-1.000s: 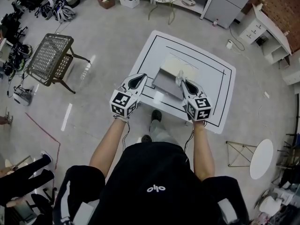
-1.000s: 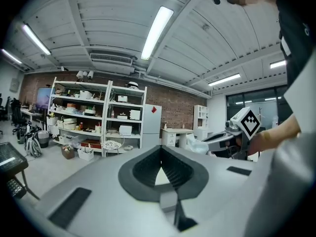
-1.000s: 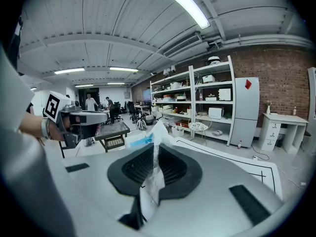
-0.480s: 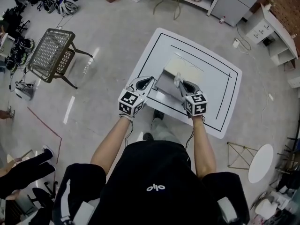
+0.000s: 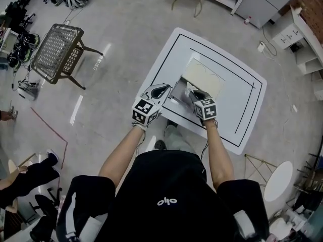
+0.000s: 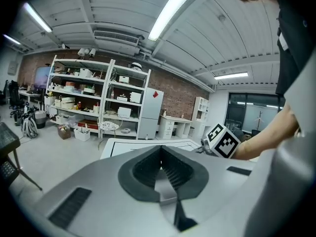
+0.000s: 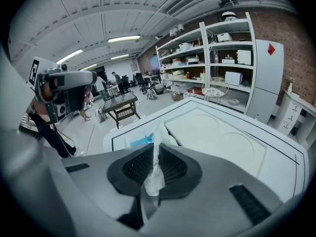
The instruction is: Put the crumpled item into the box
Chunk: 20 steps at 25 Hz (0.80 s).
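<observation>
Between the right gripper's 2 ribbed pads sits the crumpled item — a white, wrinkled wad, pinched tight, with its top poking up past the tips. Just beyond those tips a blue patch shows, and to the right of it a cream lid lies flat and open. The left gripper has its jaws pressed together with nothing between them (the pads meet at the tip).

From the head view, the right gripper carries the crumpled item over the grey part of the box, right at the edge where that part meets the cream lid. The left gripper hovers just beside the box's left side, above the near-left corner of the white table. Both grippers sit close to the person's side of the black-lined tabletop — well apart from the wire-mesh side table, which stands on the floor off to the left.
</observation>
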Tool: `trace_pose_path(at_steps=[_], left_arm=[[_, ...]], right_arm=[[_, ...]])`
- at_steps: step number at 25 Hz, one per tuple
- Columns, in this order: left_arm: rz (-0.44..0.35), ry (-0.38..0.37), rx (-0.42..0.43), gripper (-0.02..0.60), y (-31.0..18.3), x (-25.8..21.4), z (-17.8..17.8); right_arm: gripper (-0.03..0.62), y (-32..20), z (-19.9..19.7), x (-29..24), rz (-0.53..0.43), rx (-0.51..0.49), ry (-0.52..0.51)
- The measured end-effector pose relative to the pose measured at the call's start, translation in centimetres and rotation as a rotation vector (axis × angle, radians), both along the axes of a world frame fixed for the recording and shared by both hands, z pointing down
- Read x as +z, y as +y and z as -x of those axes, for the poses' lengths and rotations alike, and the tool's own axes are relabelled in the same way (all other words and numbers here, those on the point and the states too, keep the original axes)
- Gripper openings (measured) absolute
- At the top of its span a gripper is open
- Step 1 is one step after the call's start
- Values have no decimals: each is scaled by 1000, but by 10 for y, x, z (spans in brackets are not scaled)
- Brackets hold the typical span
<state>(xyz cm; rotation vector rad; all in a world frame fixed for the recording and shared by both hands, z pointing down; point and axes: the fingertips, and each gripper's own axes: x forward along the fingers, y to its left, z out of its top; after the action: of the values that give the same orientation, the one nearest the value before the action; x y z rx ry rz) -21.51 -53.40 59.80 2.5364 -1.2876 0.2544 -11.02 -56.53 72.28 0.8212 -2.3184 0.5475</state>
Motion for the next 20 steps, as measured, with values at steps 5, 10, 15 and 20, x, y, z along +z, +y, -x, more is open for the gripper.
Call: trace_pose_path(at_steps=[5, 10, 15, 20], left_arm=[[19, 0, -7, 2, -7, 10, 7], [34, 2, -15, 2, -13, 16, 13], [42, 0, -18, 2, -17, 19, 14], [38, 1, -18, 2, -11, 18, 13]], right_arm=[[40, -6, 14, 34, 68, -52, 62], [40, -10, 20, 59, 125, -73, 105], [41, -7, 22, 74, 180, -85, 123], [75, -6, 20, 72, 170, -75, 126]])
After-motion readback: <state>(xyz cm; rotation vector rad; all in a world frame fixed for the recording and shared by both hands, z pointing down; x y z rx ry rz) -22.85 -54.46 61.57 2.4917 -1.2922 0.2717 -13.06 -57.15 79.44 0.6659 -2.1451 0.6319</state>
